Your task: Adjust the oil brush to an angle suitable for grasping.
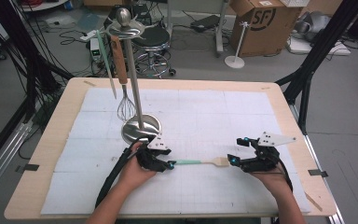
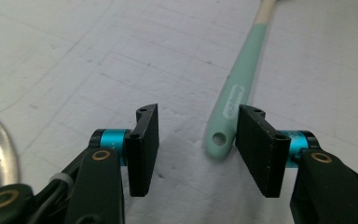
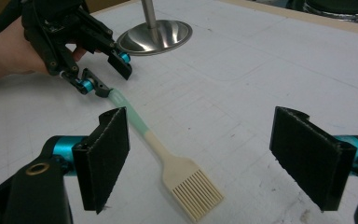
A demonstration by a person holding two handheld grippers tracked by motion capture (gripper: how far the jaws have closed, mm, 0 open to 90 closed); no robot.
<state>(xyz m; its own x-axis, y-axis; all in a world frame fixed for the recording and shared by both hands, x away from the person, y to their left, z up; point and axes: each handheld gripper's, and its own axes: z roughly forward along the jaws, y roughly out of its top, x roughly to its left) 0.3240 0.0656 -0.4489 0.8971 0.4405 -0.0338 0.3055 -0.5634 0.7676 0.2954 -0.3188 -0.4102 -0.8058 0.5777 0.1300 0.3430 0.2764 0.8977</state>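
Surface: I see a pale wooden surface point(image 1: 46, 154) under a white gridded mat point(image 1: 205, 116), with a steel stand point(image 1: 137, 84) on its round base at the left.
Room: grey floor behind, with cables, a stool point(image 1: 153, 44) and a cardboard box point(image 1: 263, 23).
Stand load: a whisk point(image 1: 123, 93) with a wooden handle and a pale green utensil point(image 1: 106, 65) hang from its top.
Brush: my pastry brush point(image 1: 200, 162) lies flat on the mat between both hands, mint handle to the left, cream bristles to the right.
Left tongs point(image 2: 196, 149): open; the brush's handle end with its hole lies between the pads, close to one pad, and I cannot tell if it touches.
Right tongs point(image 3: 219, 158): spread wide, gripping nothing, with the bristles below and between the pads.
High view adds: the hanging utensils and the room.
Left gripper view adds: a printed mark on the mint handle.
Right gripper view adds: the comb-like bristle tips, and the left tongs by the handle end.
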